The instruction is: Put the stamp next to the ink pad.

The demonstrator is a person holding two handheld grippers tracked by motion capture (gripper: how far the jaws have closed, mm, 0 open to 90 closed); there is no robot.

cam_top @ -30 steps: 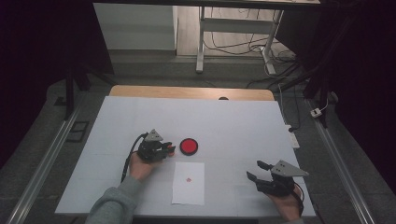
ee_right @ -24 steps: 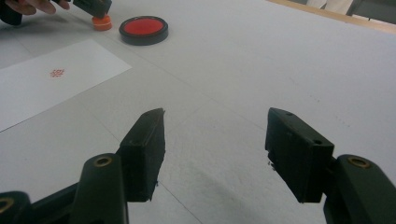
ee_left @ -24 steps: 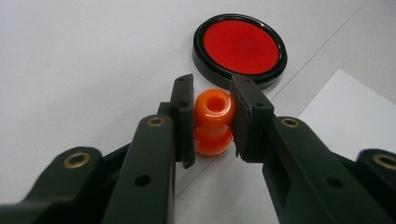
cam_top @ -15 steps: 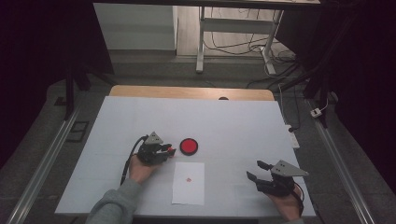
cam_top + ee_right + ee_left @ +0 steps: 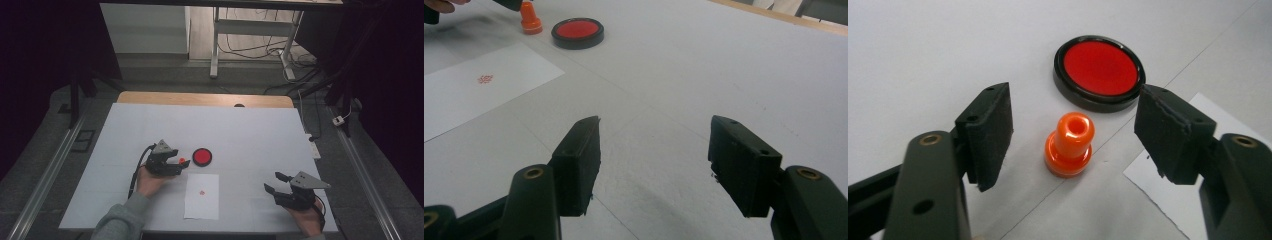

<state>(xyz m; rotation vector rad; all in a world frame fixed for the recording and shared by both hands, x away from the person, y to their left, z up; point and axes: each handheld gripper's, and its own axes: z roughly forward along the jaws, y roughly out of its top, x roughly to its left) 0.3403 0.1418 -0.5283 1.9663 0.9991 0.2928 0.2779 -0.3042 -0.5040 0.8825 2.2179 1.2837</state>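
A pale grey desk [image 5: 240, 130] stands in a dim room. My left claw [image 5: 1073, 132] is spread wide, with an orange stamp [image 5: 1069, 144] standing upright between its jaws, touching neither. Just beyond the stamp sits a round red ink pad [image 5: 1099, 70]. A white paper sheet [image 5: 202, 195] with a small red mark lies beside this claw. My right claw [image 5: 654, 165], well apart, is spread over bare desk.

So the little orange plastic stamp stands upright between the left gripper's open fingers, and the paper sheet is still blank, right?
Not blank. The white paper sheet already bears a small red mark, as the right gripper view shows. The rest holds: the little orange plastic stamp stands upright between the left gripper's open fingers.
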